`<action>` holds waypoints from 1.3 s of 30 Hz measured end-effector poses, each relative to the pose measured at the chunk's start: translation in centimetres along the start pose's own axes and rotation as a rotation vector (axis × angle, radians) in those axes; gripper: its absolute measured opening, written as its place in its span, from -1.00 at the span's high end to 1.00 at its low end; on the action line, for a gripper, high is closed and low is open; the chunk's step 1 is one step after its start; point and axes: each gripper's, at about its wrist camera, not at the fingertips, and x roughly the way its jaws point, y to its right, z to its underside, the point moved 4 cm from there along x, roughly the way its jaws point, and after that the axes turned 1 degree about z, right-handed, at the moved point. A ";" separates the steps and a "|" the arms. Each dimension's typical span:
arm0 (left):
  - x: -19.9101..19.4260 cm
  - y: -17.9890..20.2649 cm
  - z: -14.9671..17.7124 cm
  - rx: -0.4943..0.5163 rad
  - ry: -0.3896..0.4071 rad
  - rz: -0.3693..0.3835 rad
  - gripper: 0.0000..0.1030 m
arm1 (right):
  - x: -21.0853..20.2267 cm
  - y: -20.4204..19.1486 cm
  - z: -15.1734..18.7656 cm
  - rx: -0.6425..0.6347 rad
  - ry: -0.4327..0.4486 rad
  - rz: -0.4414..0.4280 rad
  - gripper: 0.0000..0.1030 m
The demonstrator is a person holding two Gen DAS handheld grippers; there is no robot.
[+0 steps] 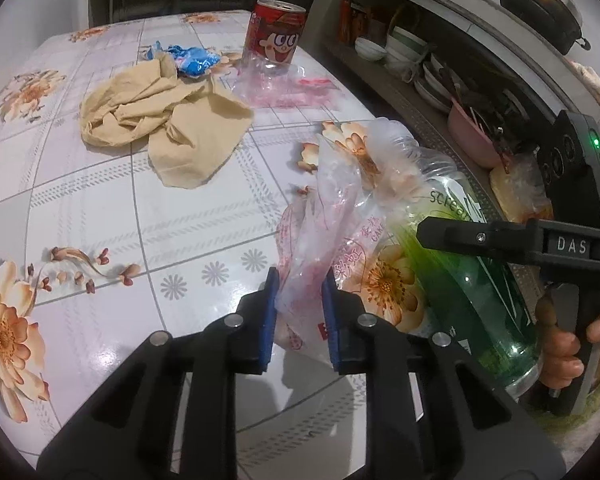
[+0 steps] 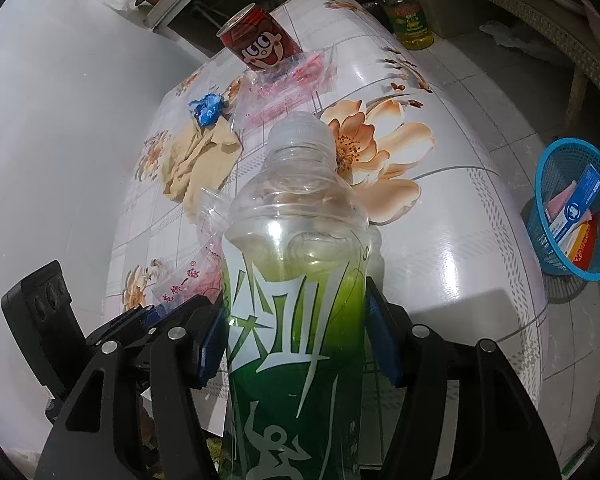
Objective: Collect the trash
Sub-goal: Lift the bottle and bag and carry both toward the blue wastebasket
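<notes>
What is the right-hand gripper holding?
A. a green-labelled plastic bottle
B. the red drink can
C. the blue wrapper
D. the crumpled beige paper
A: in the right wrist view the right gripper has its blue pads pressed on both sides of the green-labelled plastic bottle, while the other items lie farther off on the table.

The near left of the floral table (image 1: 100,216) lies bare, open for a gripper to pass. Farther back, a crumpled tan cloth (image 1: 160,120), a blue wrapper (image 1: 194,59), a red can (image 1: 274,36) and a clear plastic bag (image 1: 284,84) crowd the way. The shelf of dishes (image 1: 412,56) hems in the right edge.
</notes>
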 end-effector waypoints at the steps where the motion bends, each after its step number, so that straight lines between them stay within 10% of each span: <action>1: 0.0 0.0 0.0 0.000 0.002 -0.001 0.63 | 0.0 0.0 0.0 0.006 -0.007 -0.005 -0.16; 39: -3.2 3.1 -2.5 0.035 0.103 0.053 0.68 | -4.1 1.3 0.1 0.051 0.087 -0.068 -0.13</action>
